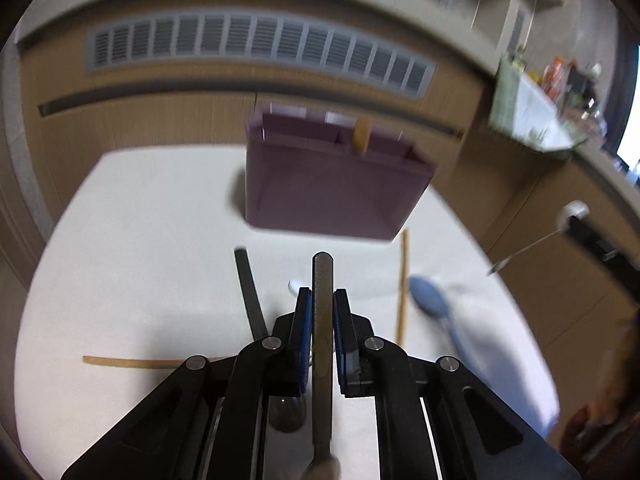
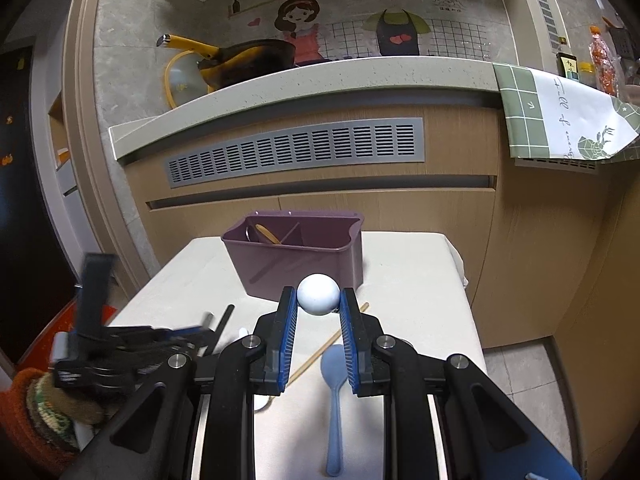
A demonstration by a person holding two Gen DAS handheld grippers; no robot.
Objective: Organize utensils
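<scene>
Left wrist, claw (image 1: 322, 300) gripping metal handle (image 1: 323, 312)

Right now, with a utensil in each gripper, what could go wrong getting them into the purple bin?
1. The left gripper pinches the metal handle well along its length, with the heavy end hanging behind, so it may pivot or slip.
2. The right gripper holds only a round white knob; it could roll out of the jaws.
3. The bin already holds a wooden spoon; a new piece could snag on it.
</scene>
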